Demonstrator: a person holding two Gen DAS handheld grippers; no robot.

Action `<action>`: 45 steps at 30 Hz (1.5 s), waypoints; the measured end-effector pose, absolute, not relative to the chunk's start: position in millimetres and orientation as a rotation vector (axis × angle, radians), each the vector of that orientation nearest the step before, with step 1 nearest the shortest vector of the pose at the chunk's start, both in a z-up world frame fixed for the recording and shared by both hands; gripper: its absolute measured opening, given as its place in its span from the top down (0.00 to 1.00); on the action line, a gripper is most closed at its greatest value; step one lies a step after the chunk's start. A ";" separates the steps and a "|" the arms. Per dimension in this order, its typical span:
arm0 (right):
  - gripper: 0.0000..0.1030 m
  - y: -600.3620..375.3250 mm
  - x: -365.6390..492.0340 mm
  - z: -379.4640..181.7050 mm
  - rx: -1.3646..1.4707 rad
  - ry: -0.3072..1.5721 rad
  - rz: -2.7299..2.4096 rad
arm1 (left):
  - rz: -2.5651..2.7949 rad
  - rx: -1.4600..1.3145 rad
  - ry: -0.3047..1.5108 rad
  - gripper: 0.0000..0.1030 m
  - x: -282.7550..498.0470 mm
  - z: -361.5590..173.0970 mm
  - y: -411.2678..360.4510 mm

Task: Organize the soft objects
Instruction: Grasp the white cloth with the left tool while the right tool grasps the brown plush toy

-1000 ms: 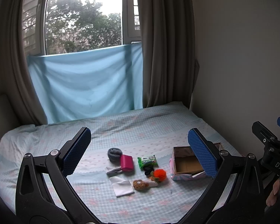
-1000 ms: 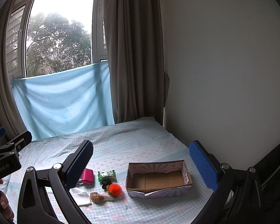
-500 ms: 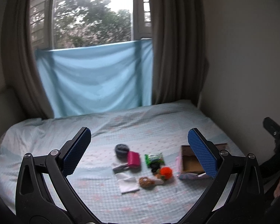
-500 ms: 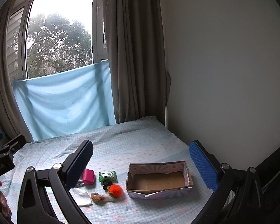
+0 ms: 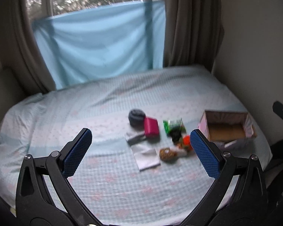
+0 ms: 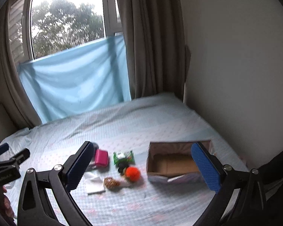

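Hovering over the pale checked bed sheet (image 5: 69, 113): left gripper (image 5: 140, 151) and right gripper (image 6: 143, 166) both spread, empty. Soft-item cluster around the fuzzy orange ball (image 6: 133, 173) lies beside the open cardboard box (image 6: 160, 164). Green packet (image 6: 123, 156) print too blurred to read.

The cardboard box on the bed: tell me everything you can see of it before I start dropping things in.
The cardboard box is a shallow open-topped tray, plain brown inside, with pale pink and lilac printed outer walls. It looks empty, its floor bare. It sits flat on the checked bedsheet, to the right of the small items, the orange pompom nearest but apart. A flap on its near wall sags outward. Neither gripper touches it.
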State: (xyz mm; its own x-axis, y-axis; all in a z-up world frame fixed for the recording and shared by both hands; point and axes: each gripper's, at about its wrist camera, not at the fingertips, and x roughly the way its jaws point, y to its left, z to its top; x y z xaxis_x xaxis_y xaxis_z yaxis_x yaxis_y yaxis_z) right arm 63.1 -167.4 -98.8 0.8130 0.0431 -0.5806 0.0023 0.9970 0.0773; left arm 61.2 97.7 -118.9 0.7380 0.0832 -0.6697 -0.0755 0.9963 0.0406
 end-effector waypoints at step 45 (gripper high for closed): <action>0.21 -52.6 229.3 -491.8 0.513 1.207 -0.048 | -0.647 0.420 1.022 0.08 229.7 -528.4 94.1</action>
State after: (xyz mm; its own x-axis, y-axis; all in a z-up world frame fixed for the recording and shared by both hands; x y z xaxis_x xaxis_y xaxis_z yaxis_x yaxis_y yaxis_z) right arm 229.3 -52.6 -491.8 0.3691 0.2325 -0.8998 0.3031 0.8851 0.3531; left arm 229.7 94.1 -528.4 0.3630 -0.2969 -0.8832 0.6711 0.7409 0.0268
